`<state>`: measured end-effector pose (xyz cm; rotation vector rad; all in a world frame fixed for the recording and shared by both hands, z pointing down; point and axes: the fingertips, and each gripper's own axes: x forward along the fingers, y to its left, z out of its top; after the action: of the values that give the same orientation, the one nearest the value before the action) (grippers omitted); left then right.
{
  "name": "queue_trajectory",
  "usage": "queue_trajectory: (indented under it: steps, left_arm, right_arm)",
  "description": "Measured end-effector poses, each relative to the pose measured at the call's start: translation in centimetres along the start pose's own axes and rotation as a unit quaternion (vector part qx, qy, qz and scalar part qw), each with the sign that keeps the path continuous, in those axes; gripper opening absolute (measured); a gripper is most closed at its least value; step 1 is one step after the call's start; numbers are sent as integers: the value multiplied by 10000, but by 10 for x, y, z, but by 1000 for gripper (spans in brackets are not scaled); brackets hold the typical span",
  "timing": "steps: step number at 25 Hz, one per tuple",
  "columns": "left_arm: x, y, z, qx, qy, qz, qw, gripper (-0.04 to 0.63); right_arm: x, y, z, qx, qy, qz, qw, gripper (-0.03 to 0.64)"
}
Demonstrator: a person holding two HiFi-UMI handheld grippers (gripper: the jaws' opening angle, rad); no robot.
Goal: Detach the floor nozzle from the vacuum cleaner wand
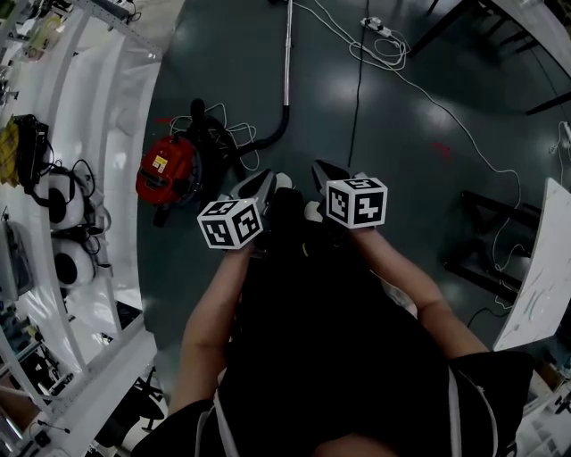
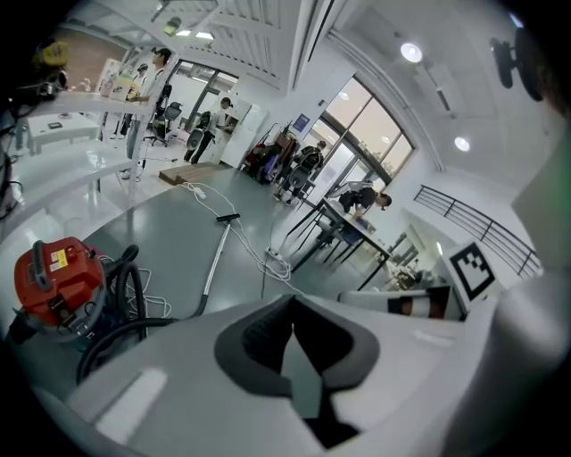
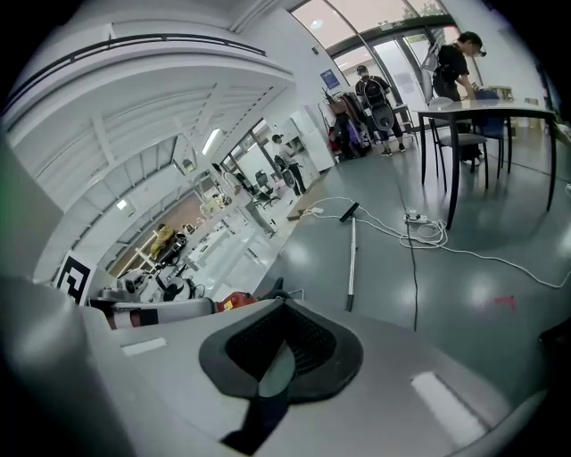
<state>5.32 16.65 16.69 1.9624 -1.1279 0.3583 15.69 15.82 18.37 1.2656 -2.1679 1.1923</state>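
A red vacuum cleaner (image 1: pixel 165 174) sits on the grey floor with its black hose (image 1: pixel 268 138) curling to a silver wand (image 1: pixel 287 54) that lies flat and runs away from me. The black floor nozzle (image 2: pixel 228 217) is on the wand's far end (image 3: pixel 350 211), out of the head view. My left gripper (image 1: pixel 266 185) and right gripper (image 1: pixel 323 171) are side by side in the air, well short of the wand. Both are shut with nothing between the jaws (image 2: pixel 291 314) (image 3: pixel 280 346).
A white power strip (image 1: pixel 379 27) with cables trailing over the floor lies right of the wand. Dark-legged tables (image 1: pixel 486 241) stand at the right and white benches (image 1: pixel 98 116) with gear at the left. Several people (image 3: pixel 375 98) stand far off by the windows.
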Motion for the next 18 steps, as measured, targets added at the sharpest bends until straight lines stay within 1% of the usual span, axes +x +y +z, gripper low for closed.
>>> queue_trajectory:
  steps: [5,12,15,18]
  left_arm:
    - [18,13,14,-57,63,-24,10000,9]
    - [47,30,53,-51,81,-138,9999,9]
    - [57,41,66,-24,148,-160,9998,9]
    - [63,54,79,-81,183,-188,9996,9]
  right_arm:
    - [13,-4,18,-126,75,-52,9999,-3]
    - [39,-20,54,-124,106,-281,9995,-3]
    - [56,-18,66,-197,174,-303,9992,-3]
    - [73,-12,78,-281,261,-305,9988,-3]
